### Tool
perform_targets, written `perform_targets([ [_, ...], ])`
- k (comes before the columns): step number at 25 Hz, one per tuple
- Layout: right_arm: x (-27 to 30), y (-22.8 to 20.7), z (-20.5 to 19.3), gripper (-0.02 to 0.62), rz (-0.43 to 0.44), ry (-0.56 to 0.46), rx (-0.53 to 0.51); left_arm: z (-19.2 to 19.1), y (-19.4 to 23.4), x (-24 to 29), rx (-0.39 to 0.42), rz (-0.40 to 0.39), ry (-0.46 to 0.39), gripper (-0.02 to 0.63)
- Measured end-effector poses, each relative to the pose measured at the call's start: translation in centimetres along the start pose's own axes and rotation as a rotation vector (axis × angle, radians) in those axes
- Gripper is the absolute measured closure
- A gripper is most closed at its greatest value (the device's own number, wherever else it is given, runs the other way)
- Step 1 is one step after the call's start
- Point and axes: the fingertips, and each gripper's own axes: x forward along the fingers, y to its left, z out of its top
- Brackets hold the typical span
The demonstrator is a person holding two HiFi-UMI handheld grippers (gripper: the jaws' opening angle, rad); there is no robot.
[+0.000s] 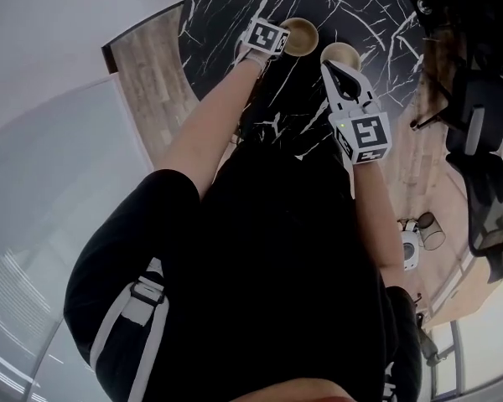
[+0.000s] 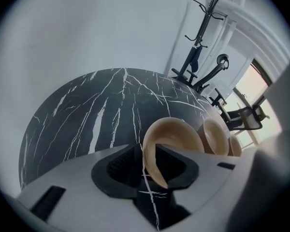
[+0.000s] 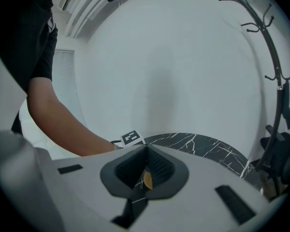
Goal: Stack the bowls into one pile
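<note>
Three tan bowls are sitting toward the near edge of the round black marble table [image 2: 87, 110]. The nearest bowl [image 2: 176, 134] is resting on the stone with its rim rising between the jaws of the left gripper [image 2: 146, 151]. Those jaws are standing spread, straddling the rim: the rim is lying close against the right-hand pad, and a dark gap is showing on the other side. Just beside that bowl, the second bowl [image 2: 215, 137] is tilting with its hollow turned toward the first. A sliver of the third bowl [image 2: 235, 146] is peeking out right behind it; whether those two are nested I cannot tell.

The right gripper [image 3: 145, 153] is reaching in from the person's right. Its fingers are pressing almost together and pinching a thin tan edge of the second bowl. In the head view only two bowls are showing, one under each gripper.

The person's left forearm [image 3: 63, 124] is crossing the right gripper view and hiding the left part of the table. The person's black clothing is filling the lower head view.

Around the table, a coat stand [image 2: 198, 37] is standing against the white wall. A black office chair [image 1: 490, 208] is waiting on the wood floor [image 1: 155, 90] to the right.
</note>
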Motion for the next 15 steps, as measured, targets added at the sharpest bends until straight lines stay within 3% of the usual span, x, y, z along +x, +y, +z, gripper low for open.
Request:
perform_targets([
  [7, -0.7, -0.2, -0.3, 0.604, -0.008, 0.0, 0.007, -0.2, -0.1, 0.4, -0.004, 0.014, 0.018, 0.571],
  [15, -2.0, 0.0, -0.2, 0.604, -0.012, -0.005, 0.0, -0.4, -0.6, -0.7, -0.046, -0.003, 0.013, 0.594],
])
